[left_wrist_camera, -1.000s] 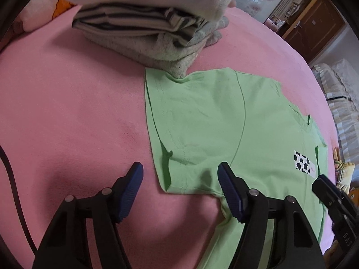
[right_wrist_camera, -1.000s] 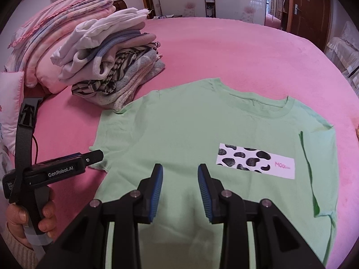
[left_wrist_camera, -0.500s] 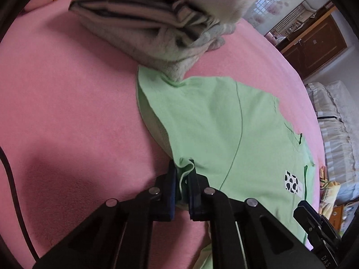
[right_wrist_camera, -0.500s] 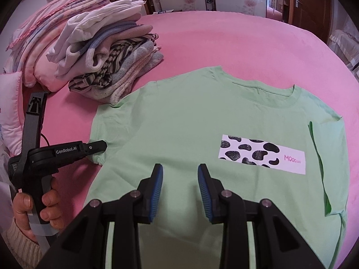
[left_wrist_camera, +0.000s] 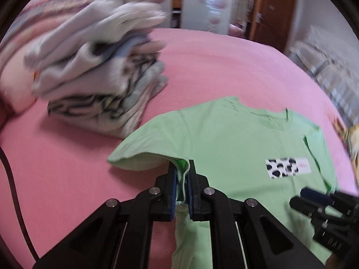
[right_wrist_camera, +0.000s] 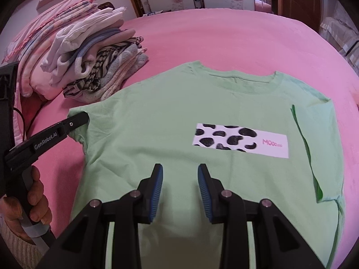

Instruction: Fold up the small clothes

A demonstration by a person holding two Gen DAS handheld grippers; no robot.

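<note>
A pink bed point(right_wrist_camera: 224, 35) filled both views, and on it a green T-shirt point(right_wrist_camera: 179, 112) lay front up, its neckline toward the far side and a white patch point(right_wrist_camera: 241, 140) with black spots across the chest. The shirt's right-hand sleeve in the right wrist view was folded in over the body, showing a darker green edge. Just beside the shirt's far left shoulder sat a pile of folded clothes point(right_wrist_camera: 96, 67), white, blue, striped and grey, its lowest piece close to the green cloth, though contact could not be made out. Behind the pile lay a stack of pink bedding point(right_wrist_camera: 44, 40). A dark cable point(left_wrist_camera: 13, 192) ran over the sheet at the left. The left gripper point(left_wrist_camera: 182, 186) had its jaws clamped together on the hem of the shirt's left sleeve, and the sleeve was raised off the bed, its pale inner side showing under the lifted edge. A hand point(right_wrist_camera: 29, 204) with a knit cuff held that gripper's handle. The right gripper point(right_wrist_camera: 180, 192) hung over the shirt's lower middle with its jaws apart and nothing between the blue pads point(right_wrist_camera: 157, 192). The left wrist view was blurred.
</note>
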